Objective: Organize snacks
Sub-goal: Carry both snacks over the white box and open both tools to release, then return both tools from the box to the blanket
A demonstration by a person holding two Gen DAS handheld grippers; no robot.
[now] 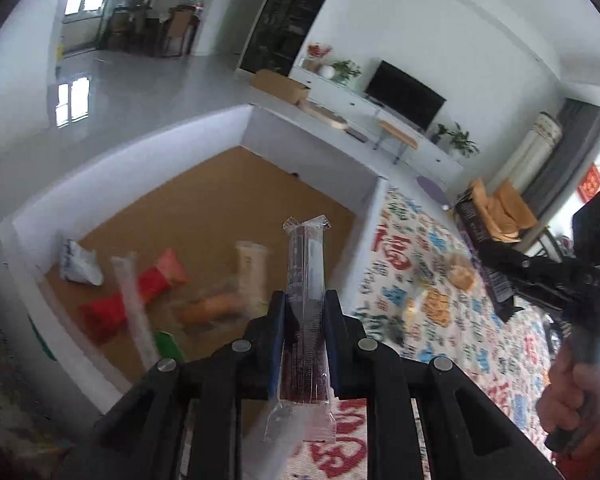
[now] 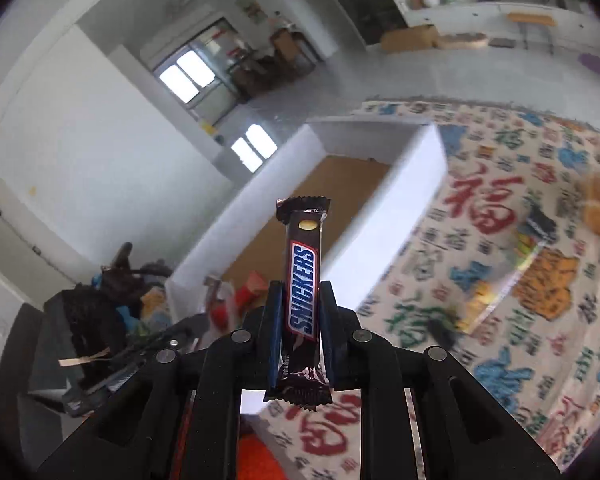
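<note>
Left wrist view is showing the left tongs (image 1: 305, 300) clenching a dark snack stick in clear wrap (image 1: 305, 304) above a white box (image 1: 112, 164), whose brown bottom is carrying a red packet (image 1: 132, 300), a white pouch (image 1: 78, 262), an orange snack (image 1: 216, 306) and pale sticks. Right wrist view is showing the right tongs (image 2: 300, 304) gripping a Snickers bar (image 2: 302, 296) upright, over the patterned cloth (image 2: 500, 320) of the bench and near the box's corner.

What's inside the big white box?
The white box holds snacks: a red packet, a white packet, an orange one and pale sticks. The left gripper hides the near corner.
</note>
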